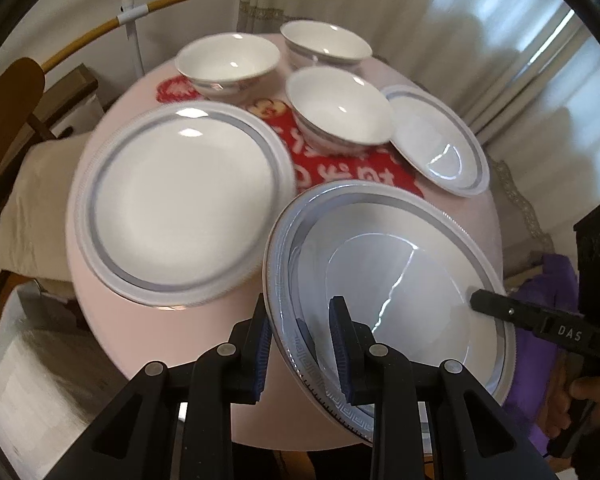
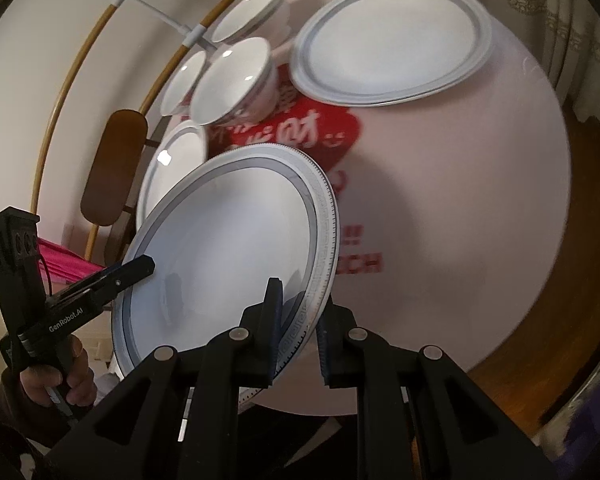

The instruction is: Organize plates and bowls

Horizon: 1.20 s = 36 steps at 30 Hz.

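Note:
A large white plate with a grey band point(image 1: 400, 280) point(image 2: 228, 248) is held tilted above the round table. My left gripper point(image 1: 300, 336) is shut on its near rim, and my right gripper point(image 2: 300, 320) is shut on the opposite rim. The right gripper's finger also shows in the left wrist view point(image 1: 500, 308), and the left gripper's finger shows in the right wrist view point(image 2: 132, 272). A second large plate point(image 1: 180, 204) point(image 2: 392, 44) lies flat on the table. A smaller plate point(image 1: 436, 140) point(image 2: 176, 168) lies beyond. Three white bowls point(image 1: 340, 108) point(image 1: 228, 64) point(image 1: 324, 44) stand at the back.
The round pink table point(image 1: 140, 328) point(image 2: 480, 200) has a red printed mat point(image 1: 340, 164) point(image 2: 312, 128) in the middle. A wooden chair point(image 2: 112, 168) and a white stand point(image 1: 132, 20) are beside the table. Curtains point(image 1: 500, 40) hang behind.

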### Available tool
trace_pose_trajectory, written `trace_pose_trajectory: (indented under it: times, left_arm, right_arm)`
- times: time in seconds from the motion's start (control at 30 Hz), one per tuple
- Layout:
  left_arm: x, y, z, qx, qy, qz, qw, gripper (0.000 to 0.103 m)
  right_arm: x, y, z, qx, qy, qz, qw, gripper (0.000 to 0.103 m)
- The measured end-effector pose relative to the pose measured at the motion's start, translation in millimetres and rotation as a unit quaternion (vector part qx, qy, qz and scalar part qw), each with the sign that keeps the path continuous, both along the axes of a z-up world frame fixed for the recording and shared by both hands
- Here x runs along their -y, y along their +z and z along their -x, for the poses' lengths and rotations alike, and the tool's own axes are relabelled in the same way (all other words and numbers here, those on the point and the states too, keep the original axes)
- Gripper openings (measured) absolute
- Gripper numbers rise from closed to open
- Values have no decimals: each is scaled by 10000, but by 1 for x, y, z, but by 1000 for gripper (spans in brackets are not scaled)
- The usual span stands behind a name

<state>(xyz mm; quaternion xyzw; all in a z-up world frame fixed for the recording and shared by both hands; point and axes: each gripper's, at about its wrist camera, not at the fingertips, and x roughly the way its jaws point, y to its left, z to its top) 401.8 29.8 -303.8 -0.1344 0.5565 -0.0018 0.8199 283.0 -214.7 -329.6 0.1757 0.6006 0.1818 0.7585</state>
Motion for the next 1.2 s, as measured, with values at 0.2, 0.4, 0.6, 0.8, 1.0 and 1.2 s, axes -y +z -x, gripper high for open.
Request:
trace_pose_trajectory:
  times: [0.2, 0.4, 0.6, 0.8, 1.0, 1.2]
  left_arm:
    - [-39, 9, 10, 92, 19, -82, 9999, 24]
    - [-72, 17, 19, 173, 58, -149, 9997, 24]
    - [-107, 19, 22, 176, 166, -207, 9995, 24]
    - [-136, 11, 16, 83, 281, -243, 9993, 24]
    - [-149, -1, -1, -23, 309, -260, 9992, 24]
    - [-157, -13, -18, -93, 311, -227, 9992, 24]
  right_arm:
    - [-38, 2, -6, 83, 21, -59, 9999, 16]
    - [-74, -1, -22, 136, 79, -98, 9998, 16]
    - [-109, -5, -36, 142, 155, -52, 9998, 16]
    - [-135, -12, -50, 121, 247, 31, 9996, 16]
    - [-151, -16, -62, 69, 259, 157, 9995, 16]
    - [-155, -17, -67, 7, 185, 321, 9993, 16]
